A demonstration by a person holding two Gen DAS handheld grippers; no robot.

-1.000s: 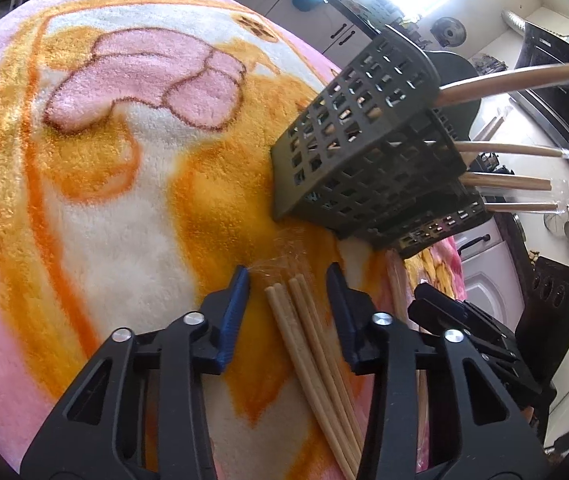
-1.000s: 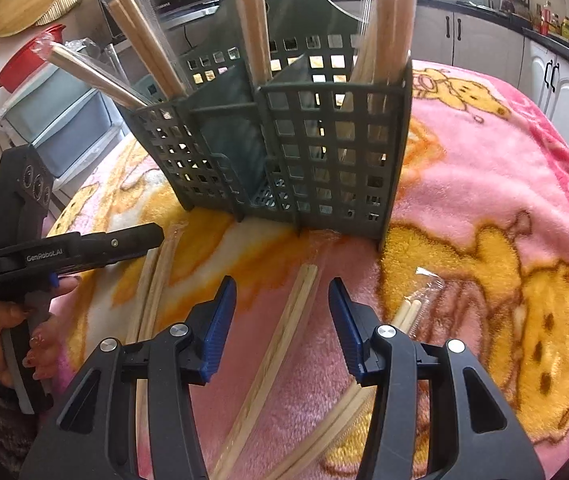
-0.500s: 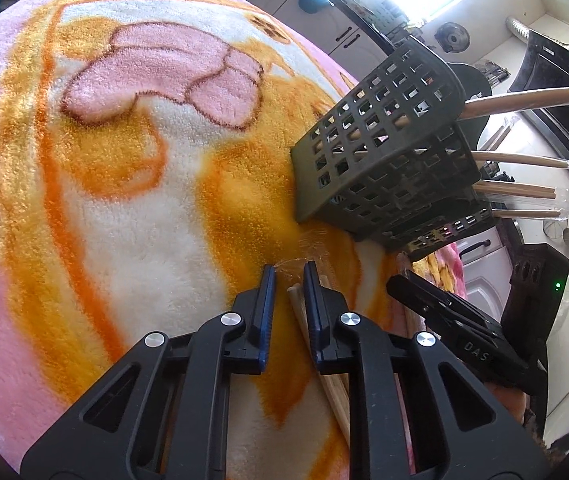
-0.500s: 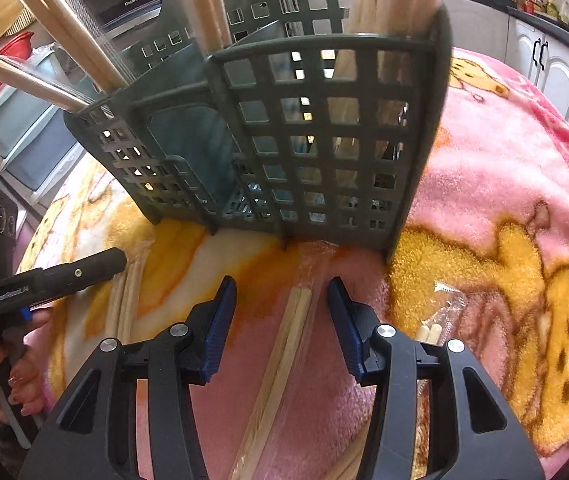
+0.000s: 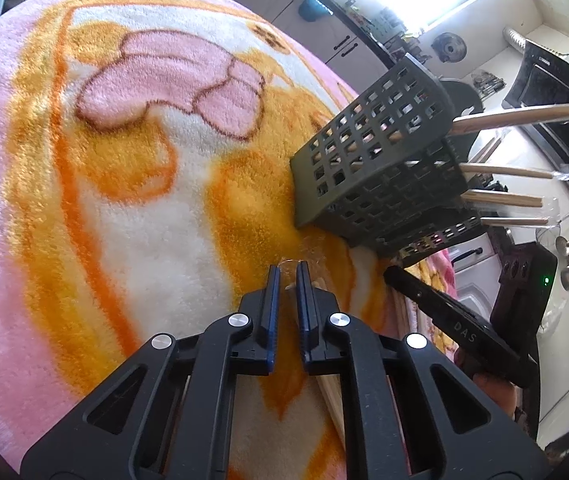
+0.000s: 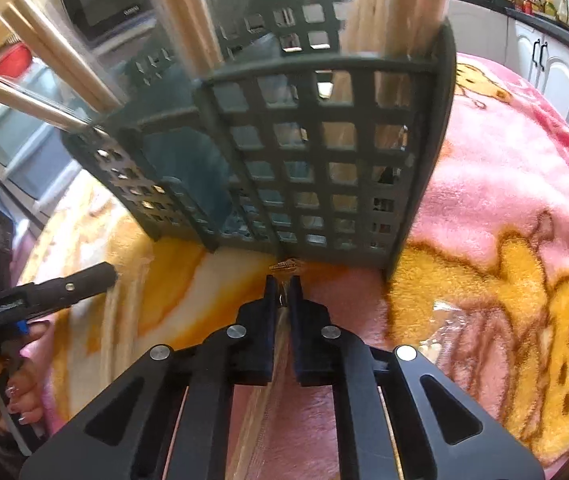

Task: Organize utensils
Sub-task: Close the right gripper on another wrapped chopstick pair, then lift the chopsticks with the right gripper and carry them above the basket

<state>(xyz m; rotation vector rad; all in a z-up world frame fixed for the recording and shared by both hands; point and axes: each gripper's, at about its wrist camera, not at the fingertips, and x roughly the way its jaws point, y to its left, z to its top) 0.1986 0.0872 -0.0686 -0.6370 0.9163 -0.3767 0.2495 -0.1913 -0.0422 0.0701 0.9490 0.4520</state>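
A dark grid utensil basket (image 5: 372,168) stands on the blanket with several wrapped wooden chopstick pairs sticking out. In the left wrist view my left gripper (image 5: 287,270) is closing its last bit, and its pads press on a plastic-wrapped chopstick pair (image 5: 332,398) lying just in front of the basket. In the right wrist view my right gripper (image 6: 283,280) is closing too. It pinches another wrapped pair (image 6: 280,332) right at the foot of the basket (image 6: 324,160). The left gripper (image 6: 96,276) shows at the left of that view, held by a hand (image 6: 12,392).
A pink and orange fleece blanket (image 5: 124,200) covers the table. One more wrapped pair (image 6: 444,320) lies to the right of my right gripper, and loose chopsticks (image 6: 112,320) lie under the left one. Kitchen cabinets, a microwave and hanging ladles surround the table.
Both grippers went from open around their chopstick pairs to shut on them, the left one first. The right gripper also moved closer to the basket's base.
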